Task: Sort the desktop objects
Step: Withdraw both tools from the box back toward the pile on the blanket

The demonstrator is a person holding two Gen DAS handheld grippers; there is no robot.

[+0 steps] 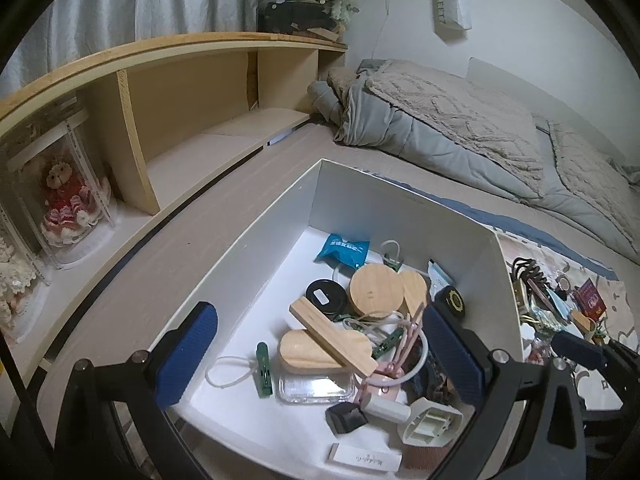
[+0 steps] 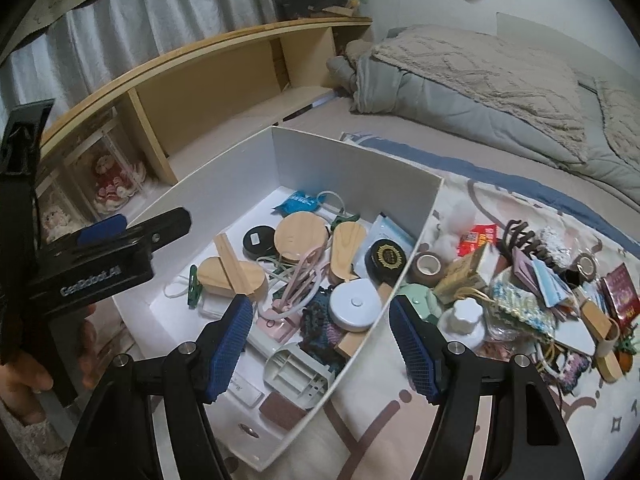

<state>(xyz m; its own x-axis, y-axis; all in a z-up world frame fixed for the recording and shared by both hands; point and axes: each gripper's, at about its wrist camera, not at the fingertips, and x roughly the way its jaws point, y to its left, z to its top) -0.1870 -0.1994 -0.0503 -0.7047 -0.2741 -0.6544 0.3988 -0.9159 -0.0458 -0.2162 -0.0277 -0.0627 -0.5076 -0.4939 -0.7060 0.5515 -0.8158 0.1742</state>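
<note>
A: While the left hand-held gripper [image 1: 320, 360] hovers over the white box [image 1: 400, 216], how do its fingers stand?

B: Wide apart, with nothing between the blue pads [image 1: 188, 356]. Below them, in the lower middle of the left wrist view, lie a wooden stick [image 1: 332, 338] across a wooden oval piece [image 1: 308, 352], a green clip [image 1: 263, 374] and a clear plastic case [image 1: 316, 386].

A: And the right hand-held gripper [image 2: 320, 344]?

B: Also spread open and holding nothing. It straddles the right wall of the box [image 2: 400, 264], one finger over the inside, the other over the patterned cloth [image 2: 400, 412].

A: What else sits in the box?

B: A round wooden lid [image 2: 301, 236] beside a black round tin [image 2: 258, 242], a teal packet [image 2: 298, 202] toward the far corner, a black-and-gold jar lid [image 2: 387, 257] against the right wall, and a white round disc [image 2: 354, 304] near the pink stand [image 2: 280, 320].

A: Where are the unsorted things?

B: Heaped on the cloth at the right of the right wrist view: a tape roll [image 2: 428, 266] just beside the box, a brown hair claw [image 2: 520, 240], a red packet [image 2: 478, 238], a white knob-topped bottle [image 2: 466, 316].

A: Anything behind?

B: A wooden shelf [image 2: 240, 80] at upper left and rumpled bedding [image 2: 480, 80] at upper right.
</note>
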